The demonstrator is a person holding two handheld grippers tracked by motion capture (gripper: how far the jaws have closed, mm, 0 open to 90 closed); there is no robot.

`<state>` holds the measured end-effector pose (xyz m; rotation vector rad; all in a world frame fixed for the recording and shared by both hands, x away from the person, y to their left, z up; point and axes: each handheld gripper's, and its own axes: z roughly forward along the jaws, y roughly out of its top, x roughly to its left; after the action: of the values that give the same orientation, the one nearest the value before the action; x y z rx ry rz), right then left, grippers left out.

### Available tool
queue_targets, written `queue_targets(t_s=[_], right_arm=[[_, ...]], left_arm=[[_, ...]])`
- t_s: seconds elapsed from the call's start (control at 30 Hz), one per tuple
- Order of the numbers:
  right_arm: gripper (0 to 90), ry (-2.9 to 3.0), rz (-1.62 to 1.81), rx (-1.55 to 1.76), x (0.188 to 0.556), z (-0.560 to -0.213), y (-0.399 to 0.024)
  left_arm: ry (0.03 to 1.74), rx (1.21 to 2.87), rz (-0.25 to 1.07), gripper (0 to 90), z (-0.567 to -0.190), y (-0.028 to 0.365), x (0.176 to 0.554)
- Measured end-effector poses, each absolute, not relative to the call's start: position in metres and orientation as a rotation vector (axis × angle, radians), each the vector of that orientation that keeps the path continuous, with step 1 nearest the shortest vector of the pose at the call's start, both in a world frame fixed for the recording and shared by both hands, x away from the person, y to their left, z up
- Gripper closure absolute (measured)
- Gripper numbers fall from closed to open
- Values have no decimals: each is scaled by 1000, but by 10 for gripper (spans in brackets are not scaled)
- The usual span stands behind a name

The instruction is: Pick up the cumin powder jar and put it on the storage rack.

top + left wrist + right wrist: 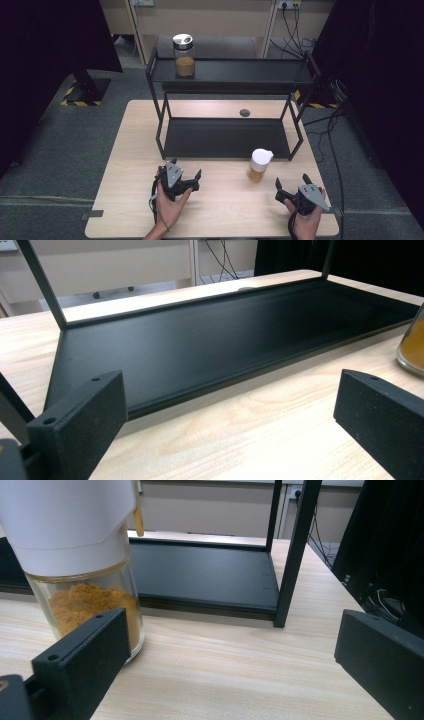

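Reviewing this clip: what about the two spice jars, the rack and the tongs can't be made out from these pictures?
- White-lidded jar: in the right gripper view its top is cut off by the upper edge, and the left jaw covers its base.
- The same jar in the left gripper view: just a sliver at the right edge.
- Jar on the top shelf: high view, lid markings too small.
- Dark disc behind the rack: too small to identify.
- Left tongs, right tongs: open, nothing between them.

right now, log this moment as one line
left tongs: open, empty | right tongs: open, empty, beside white-lidded spice jar | jar: upright on table, before rack
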<state>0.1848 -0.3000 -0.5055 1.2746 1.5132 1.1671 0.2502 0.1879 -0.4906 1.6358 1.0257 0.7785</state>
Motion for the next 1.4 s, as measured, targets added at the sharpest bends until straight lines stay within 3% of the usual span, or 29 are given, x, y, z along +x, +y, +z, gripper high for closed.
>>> queue_targets(t_s=[1.4], right_arm=[[14, 1518, 1169, 1268, 185, -506, -300]], left_arm=[[1091, 1610, 769, 0, -499, 184, 245]])
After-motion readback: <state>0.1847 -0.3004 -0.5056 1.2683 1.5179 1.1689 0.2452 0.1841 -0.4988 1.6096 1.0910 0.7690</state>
